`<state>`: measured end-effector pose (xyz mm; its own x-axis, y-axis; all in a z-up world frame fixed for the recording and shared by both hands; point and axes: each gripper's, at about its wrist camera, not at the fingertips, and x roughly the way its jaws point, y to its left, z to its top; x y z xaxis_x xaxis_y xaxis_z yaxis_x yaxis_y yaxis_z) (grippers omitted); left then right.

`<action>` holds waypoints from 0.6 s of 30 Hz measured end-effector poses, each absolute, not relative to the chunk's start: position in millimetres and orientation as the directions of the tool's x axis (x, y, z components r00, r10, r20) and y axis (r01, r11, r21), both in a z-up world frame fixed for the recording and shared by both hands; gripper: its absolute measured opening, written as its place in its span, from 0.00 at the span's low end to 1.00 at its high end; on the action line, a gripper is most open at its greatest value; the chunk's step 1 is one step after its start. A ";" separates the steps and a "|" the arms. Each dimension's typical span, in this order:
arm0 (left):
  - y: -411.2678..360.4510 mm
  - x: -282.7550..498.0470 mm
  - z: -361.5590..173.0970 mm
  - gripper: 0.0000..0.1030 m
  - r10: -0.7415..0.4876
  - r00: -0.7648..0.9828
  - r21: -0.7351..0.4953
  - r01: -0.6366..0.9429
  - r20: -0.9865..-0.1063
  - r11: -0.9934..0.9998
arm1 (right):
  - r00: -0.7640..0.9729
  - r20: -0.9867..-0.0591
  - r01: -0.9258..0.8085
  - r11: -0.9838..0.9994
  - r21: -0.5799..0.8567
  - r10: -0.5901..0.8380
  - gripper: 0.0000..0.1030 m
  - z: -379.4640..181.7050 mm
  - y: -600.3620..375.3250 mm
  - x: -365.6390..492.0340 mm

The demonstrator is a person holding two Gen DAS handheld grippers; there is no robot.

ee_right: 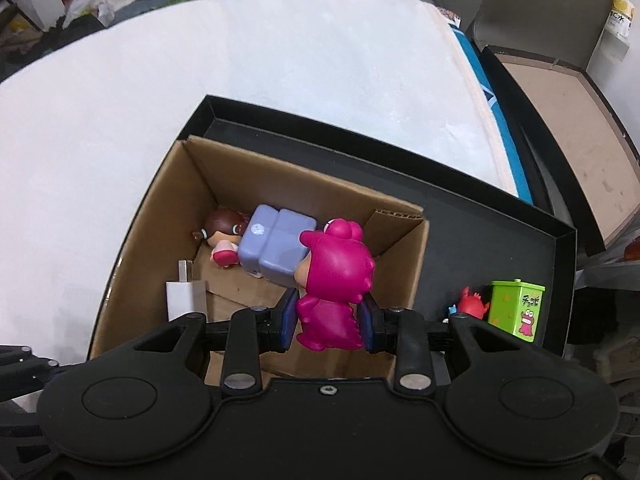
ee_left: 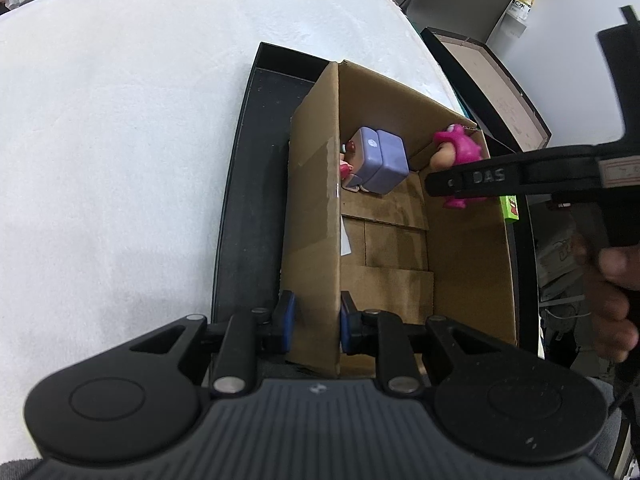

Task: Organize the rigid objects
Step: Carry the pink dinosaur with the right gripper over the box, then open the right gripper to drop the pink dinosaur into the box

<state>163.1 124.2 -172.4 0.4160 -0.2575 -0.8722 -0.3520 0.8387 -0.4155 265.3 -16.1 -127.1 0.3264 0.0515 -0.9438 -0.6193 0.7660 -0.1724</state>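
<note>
Holding a purple toy (ee_right: 276,246), the cardboard box (ee_left: 468,248) – left fingers (ee_left: 286,322) clamp its wall, right fingers (ee_right: 370,322) grip a pink figure (ee_right: 334,288).

The cardboard box (ee_right: 400,264) is open on top. Its far end, at the frame's centre, is crowded by a lilac block toy (ee_right: 276,248) and a brown-haired doll (ee_right: 224,232); a white charger (ee_right: 186,294) stands by the left wall. The near floor lies bare. The black tray (ee_right: 480,240) holds a green bin (ee_right: 516,306) and a red figure (ee_right: 472,304) at lower right.

Both wrist views close above, angled steeply down, sharing the cardboard box (ee_left: 400,220) interior
</note>
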 end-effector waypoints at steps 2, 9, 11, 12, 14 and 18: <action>124.1 162.6 -172.6 0.20 -0.258 0.415 -0.415 -0.350 -0.872 0.840 | 0.335 -0.942 -0.621 0.760 -0.193 0.034 0.31 -132.0 -14.0 264.9; 122.2 162.3 -172.1 0.20 -0.255 0.416 -0.412 -0.348 -0.873 0.842 | 0.367 -0.930 -0.625 0.734 -0.266 -0.024 0.32 -142.5 -7.7 263.8; 122.4 162.6 -172.5 0.20 -0.255 0.416 -0.412 -0.350 -0.873 0.841 | 0.369 -0.929 -0.626 0.732 -0.269 -0.025 0.34 -141.9 -6.9 263.3; 122.4 162.6 -172.7 0.21 -0.257 0.416 -0.414 -0.351 -0.872 0.840 | 0.369 -0.929 -0.626 0.733 -0.266 -0.022 0.38 -141.0 -6.7 263.0; 122.4 163.4 -172.9 0.21 -0.256 0.416 -0.413 -0.350 -0.873 0.841 | 0.365 -0.931 -0.631 0.732 -0.256 -0.011 0.44 -138.5 -7.5 261.1; 122.2 163.0 -172.8 0.20 -0.254 0.414 -0.411 -0.352 -0.874 0.841 | 0.384 -0.923 -0.642 0.720 -0.265 0.002 0.46 -131.6 -6.4 255.9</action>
